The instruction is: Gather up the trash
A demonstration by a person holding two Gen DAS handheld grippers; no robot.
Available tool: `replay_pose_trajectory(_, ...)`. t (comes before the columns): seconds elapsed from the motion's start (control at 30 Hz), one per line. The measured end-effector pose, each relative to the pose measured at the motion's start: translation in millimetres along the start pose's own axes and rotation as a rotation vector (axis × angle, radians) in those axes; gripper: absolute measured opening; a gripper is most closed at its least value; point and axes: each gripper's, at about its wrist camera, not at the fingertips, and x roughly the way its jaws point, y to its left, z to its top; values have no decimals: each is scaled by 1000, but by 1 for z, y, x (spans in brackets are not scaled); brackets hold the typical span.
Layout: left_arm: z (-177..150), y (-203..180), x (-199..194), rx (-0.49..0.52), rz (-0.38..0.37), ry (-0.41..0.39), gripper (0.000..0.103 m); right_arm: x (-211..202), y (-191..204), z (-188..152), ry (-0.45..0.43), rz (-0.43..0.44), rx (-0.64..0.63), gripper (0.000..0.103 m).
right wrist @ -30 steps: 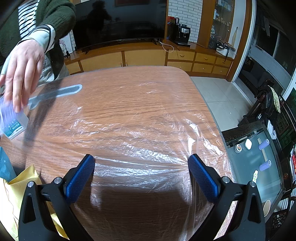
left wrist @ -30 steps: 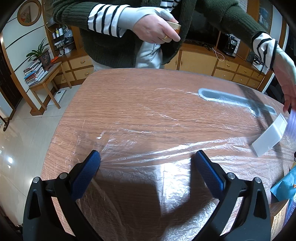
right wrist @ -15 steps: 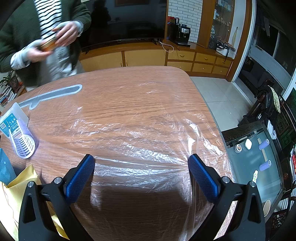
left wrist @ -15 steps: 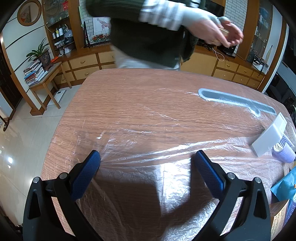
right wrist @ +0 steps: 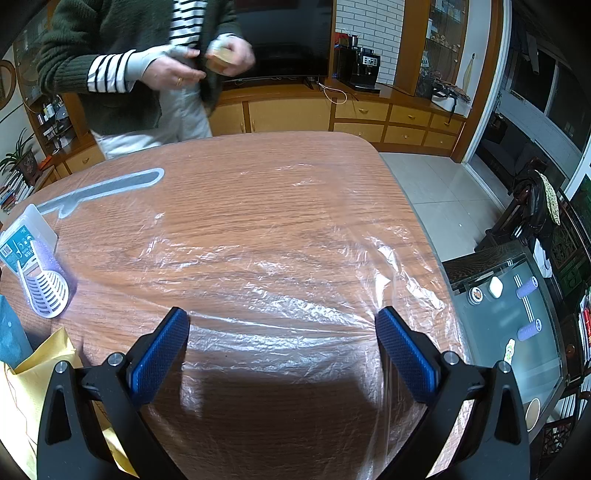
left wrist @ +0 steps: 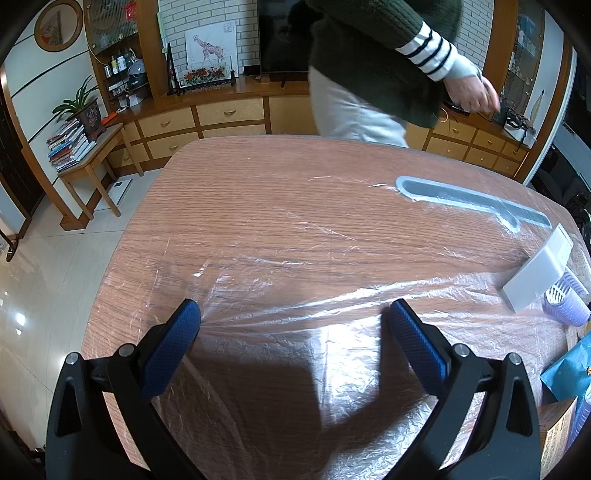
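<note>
Left wrist view — the left tongs [left wrist: 293, 317] are held wide above the plastic-wrapped table [left wrist: 258, 206]; the right tongs [right wrist: 282, 325] likewise — a purple hair roller [right wrist: 46, 280] lies nearby.

A: Bkgd, left-wrist view: side table [left wrist: 96, 147] by the wall w/ potted plant [left wrist: 83, 110] and a stack of books [left wrist: 68, 146] on it. Giraffe picture [left wrist: 210, 46] against the brick wall. Round framed plaque [left wrist: 54, 25] upper left.

B: Right-wrist view: dark TV [right wrist: 284, 37] on the long wooden cabinet [right wrist: 332, 110]; coffee machine [right wrist: 364, 72] on the cabinet, right of the TV. Glass-top table [right wrist: 509, 332] off to the right w/ two purple hair rollers [right wrist: 526, 288] on the glass. Bystander in green cardigan [right wrist: 110, 66] behind the wooden table [right wrist: 277, 206].
</note>
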Motion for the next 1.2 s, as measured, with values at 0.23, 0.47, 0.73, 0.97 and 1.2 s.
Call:
replay_pose_trajectory(0.23, -4, -4, -4, 14, -11, 1, 102, -6, -3, -7, -1, -10, 14, 99)
replay_pose_trajectory(0.47, -2, -2, -3, 17, -11, 1, 102, -9, 0, -8, 0, -11, 17, 99)
replay_pose_trajectory(0.73, -2, -2, -3, 17, -11, 0, 102, -7, -1, -5, 0, -11, 18, 99)
replay_pose_trajectory(0.97, -2, -2, -3, 17, -11, 0, 102, -7, -1, -5, 0, -11, 18, 99)
replay_pose_trajectory(1.2, -2, -1, -3, 17, -11, 1, 102, -7, -1, -5, 0, -11, 18, 99)
